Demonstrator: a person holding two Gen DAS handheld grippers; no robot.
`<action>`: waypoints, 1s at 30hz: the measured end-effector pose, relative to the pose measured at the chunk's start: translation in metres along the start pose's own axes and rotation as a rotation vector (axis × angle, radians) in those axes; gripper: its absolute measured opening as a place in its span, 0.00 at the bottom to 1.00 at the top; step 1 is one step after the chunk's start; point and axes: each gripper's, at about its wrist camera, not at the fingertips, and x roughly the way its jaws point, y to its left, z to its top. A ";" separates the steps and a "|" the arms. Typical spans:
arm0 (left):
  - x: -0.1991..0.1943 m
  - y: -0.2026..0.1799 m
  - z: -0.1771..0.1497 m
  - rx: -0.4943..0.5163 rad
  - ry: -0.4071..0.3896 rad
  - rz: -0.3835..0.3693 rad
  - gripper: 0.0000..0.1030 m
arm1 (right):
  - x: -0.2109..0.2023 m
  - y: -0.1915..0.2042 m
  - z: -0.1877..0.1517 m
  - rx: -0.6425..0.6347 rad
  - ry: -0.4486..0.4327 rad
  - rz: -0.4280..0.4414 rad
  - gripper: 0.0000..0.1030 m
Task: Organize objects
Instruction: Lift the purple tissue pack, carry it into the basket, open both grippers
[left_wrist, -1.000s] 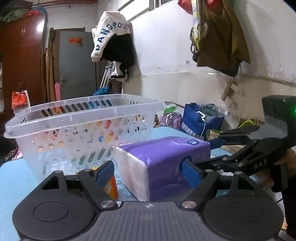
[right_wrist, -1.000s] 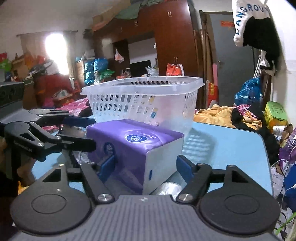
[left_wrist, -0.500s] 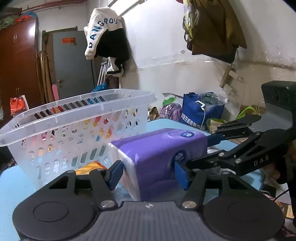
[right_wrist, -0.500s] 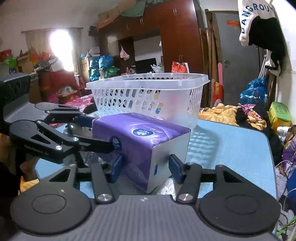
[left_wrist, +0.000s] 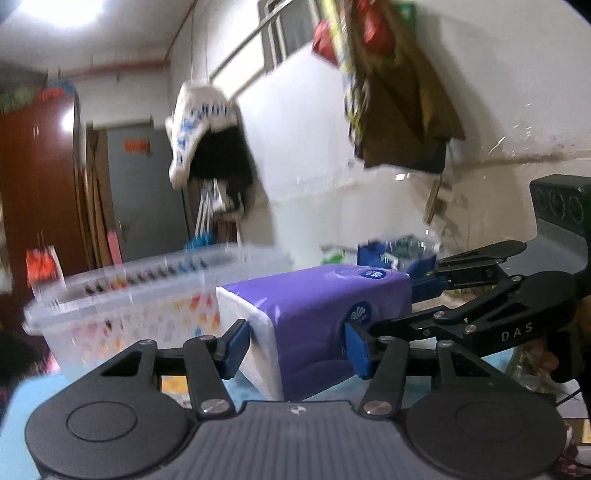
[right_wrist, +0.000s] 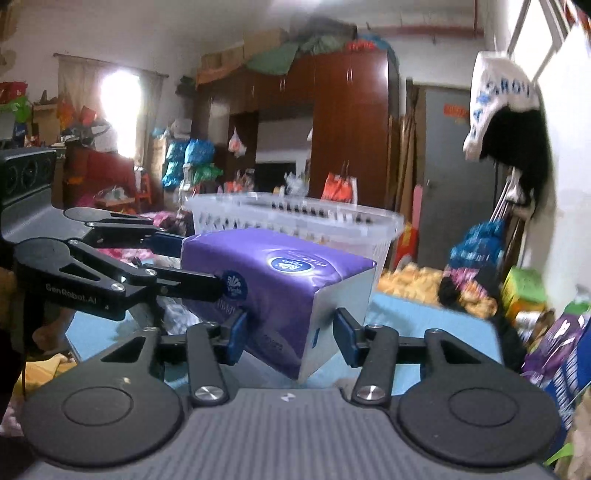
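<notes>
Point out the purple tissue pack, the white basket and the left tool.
purple tissue pack (left_wrist: 317, 295), left wrist view, purple side face.
white basket (right_wrist: 354, 225), right wrist view, near rim.
left tool (left_wrist: 295, 349), left wrist view, midway between its fingertips.

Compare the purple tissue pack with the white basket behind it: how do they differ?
The tissue pack is solid purple and closed; the basket is translucent white, slotted and open-topped. The pack is gripped at both ends by the left tool and right tool; the basket is untouched. Both are boxy.
</notes>
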 end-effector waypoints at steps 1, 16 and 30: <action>-0.004 -0.002 0.002 0.006 -0.020 0.005 0.57 | -0.003 0.004 0.004 -0.013 -0.020 -0.010 0.51; -0.045 0.028 0.059 0.055 -0.148 0.109 0.57 | 0.031 0.025 0.079 -0.114 -0.097 0.005 0.51; 0.031 0.120 0.099 -0.022 0.039 0.106 0.57 | 0.124 0.004 0.119 -0.086 0.081 0.009 0.51</action>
